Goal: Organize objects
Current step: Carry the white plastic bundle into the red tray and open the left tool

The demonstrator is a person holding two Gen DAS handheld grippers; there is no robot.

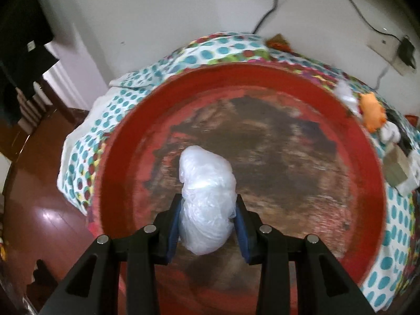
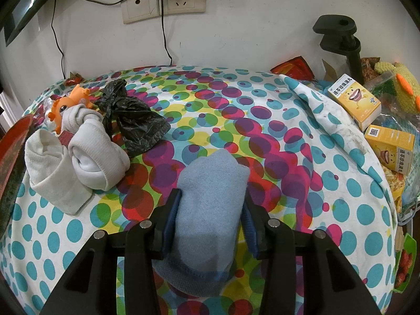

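My left tool (image 1: 208, 211) is clamped on a white plastic bag (image 1: 206, 199), bunched into a lump between the blue pads (image 1: 174, 225). Below and ahead of it sits a big red basin (image 1: 372, 183) with a worn, dark bottom, resting on the spotted cloth (image 1: 126, 99) that covers the worktop.

My right tool (image 2: 210, 210) is clamped on a rolled blue sock (image 2: 210, 210), which sticks out past the fingertips above the spotted cloth (image 2: 262, 136). Ahead and to the left of this tool lie white socks (image 2: 92, 162), touching a crumpled black bag (image 2: 134, 120) and an orange toy (image 2: 65, 107) beyond them. The red basin's rim (image 2: 15, 152) shows at the far left. Far to the right, off the cloth's edge, are two yellow boxes (image 2: 354, 105).
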